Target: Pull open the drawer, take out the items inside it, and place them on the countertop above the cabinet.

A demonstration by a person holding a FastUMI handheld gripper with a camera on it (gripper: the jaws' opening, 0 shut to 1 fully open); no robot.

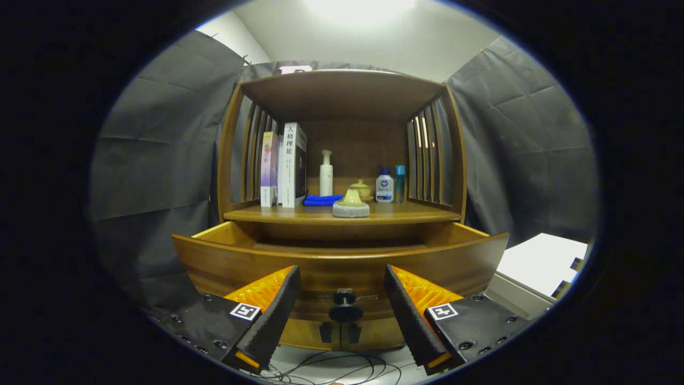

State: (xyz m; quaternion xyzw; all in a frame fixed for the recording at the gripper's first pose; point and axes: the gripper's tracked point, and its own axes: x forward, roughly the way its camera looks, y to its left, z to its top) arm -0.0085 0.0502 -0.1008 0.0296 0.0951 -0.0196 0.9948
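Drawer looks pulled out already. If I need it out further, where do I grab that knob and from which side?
Grip the narrow stem of the knob behind its round cap, coming straight in from the front. It sticks out of the drawer front, centred between the fingers of the open gripper, so closing there and pulling back should work.

Wooden drawer (342, 264) pulled out toward the near side, curved front panel, dark round knob (344, 298) at front centre, low on the panel. Drawer's inside hidden behind the front panel; contents can't be told. Countertop (417, 214) just above and behind the drawer, wooden, flat. Gripper (342, 294) fingers spread apart either side of the knob, not touching it.
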